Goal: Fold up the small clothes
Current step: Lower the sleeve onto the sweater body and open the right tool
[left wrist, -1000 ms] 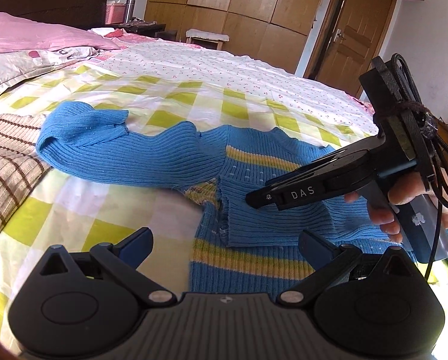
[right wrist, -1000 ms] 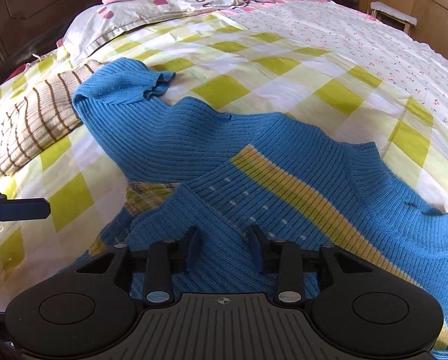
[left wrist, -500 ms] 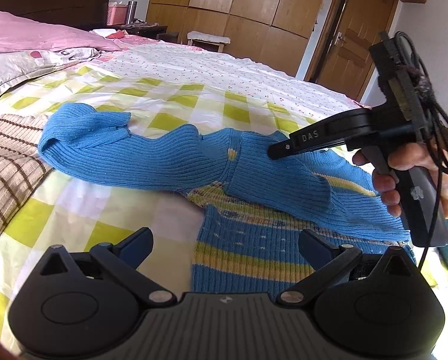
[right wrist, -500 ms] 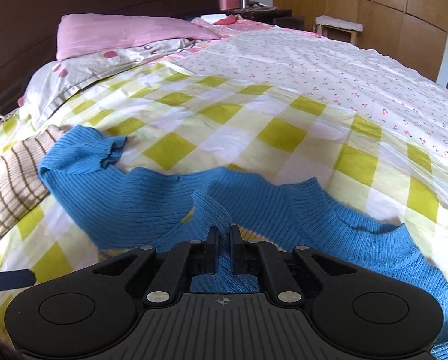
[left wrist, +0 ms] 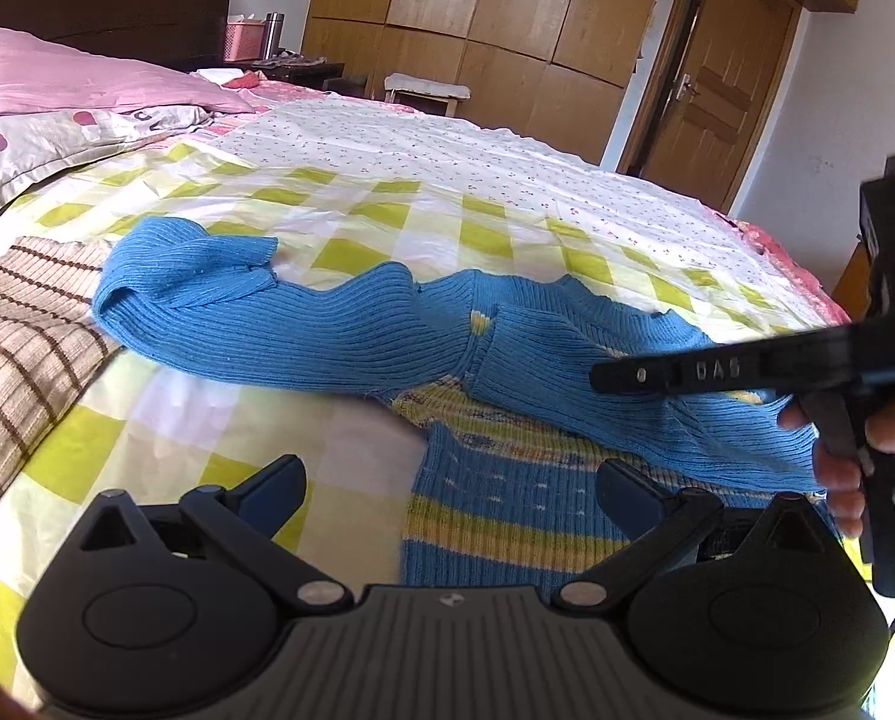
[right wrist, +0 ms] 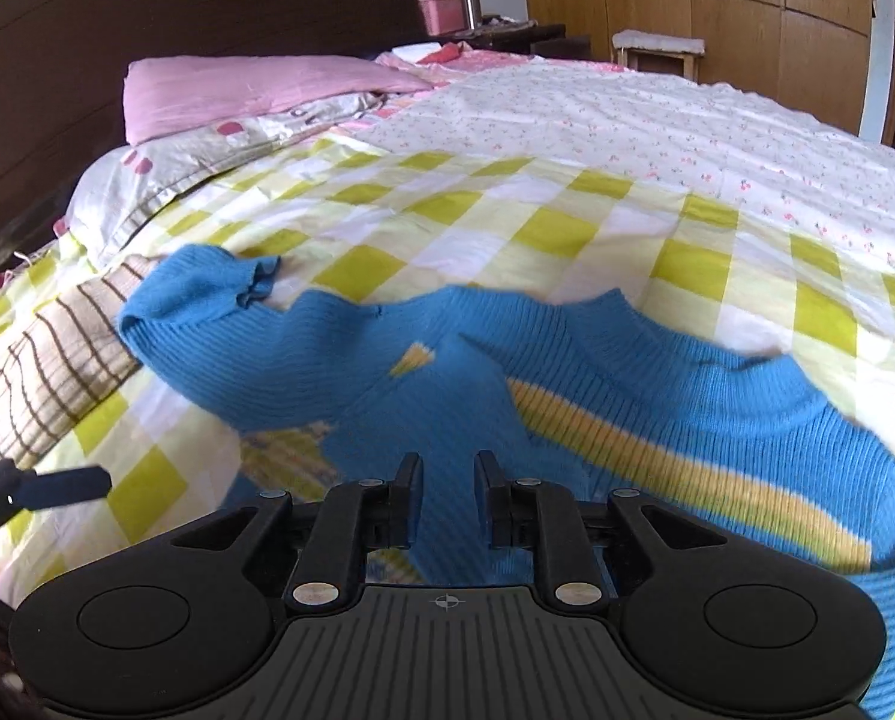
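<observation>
A small blue sweater (left wrist: 339, 330) with yellow stripes lies spread across the yellow-checked bedspread (left wrist: 351, 222), its neck toward the far side of the bed and its hem toward the cameras. One sleeve (left wrist: 597, 402) is laid diagonally across the chest, which reads as the first fold of the job, while the other sleeve (left wrist: 207, 300) stretches out flat toward a brown-striped cloth (left wrist: 21, 324) at the edge of the bed, its cuff turned back on itself. The right gripper (right wrist: 446, 492) sits low over the folded sleeve with its fingers a little apart and nothing between them; the knit shows through the gap, so the sleeve looks to be let go and resting on its own. In the left wrist view that same tool comes in from the right side, the person's hand (left wrist: 849, 450) wrapped round its handle, its tip just above the sleeve. The left gripper (left wrist: 447, 489) hangs near the hem with its fingers spread wide, empty, lined up between the bare bedspread and the sweater's lower edge, probably waiting its turn on the outstretched sleeve, which lies on its side. The right wrist picture is blurred over the yellow stripe, so I cannot say whether the folded sleeve lies quite smooth there. The soft ribbed knit will sag and slide if lifted by one point.
</observation>
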